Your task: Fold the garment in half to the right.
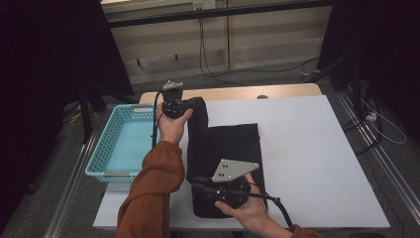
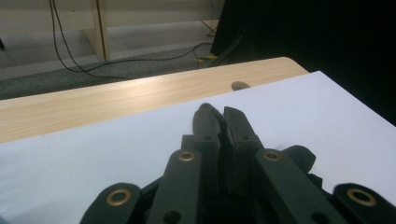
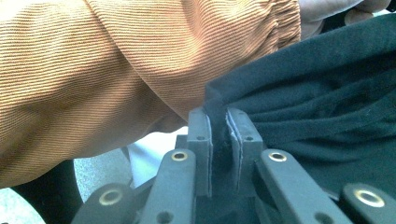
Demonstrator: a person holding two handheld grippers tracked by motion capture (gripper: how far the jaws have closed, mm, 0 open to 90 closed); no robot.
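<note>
A black cloth (image 1: 233,148) lies folded on the white table (image 1: 312,158), with one strip running toward the far edge. My left gripper (image 1: 189,105) is at that far end, shut on the cloth's upper corner, which lifts slightly off the table. In the left gripper view its jaws (image 2: 218,116) are pressed together with a bit of black fabric (image 2: 299,157) bunched beside them. My right gripper (image 1: 194,184) is at the cloth's near left edge. The right gripper view shows it (image 3: 218,122) shut on a fold of the black cloth (image 3: 327,102), close under an orange sleeve (image 3: 116,60).
A light blue plastic basket (image 1: 99,153) stands off the table's left side. The table's far edge is a bare wooden strip (image 1: 237,92) with a small hole (image 2: 240,85). Cables (image 1: 213,69) run across the floor beyond it.
</note>
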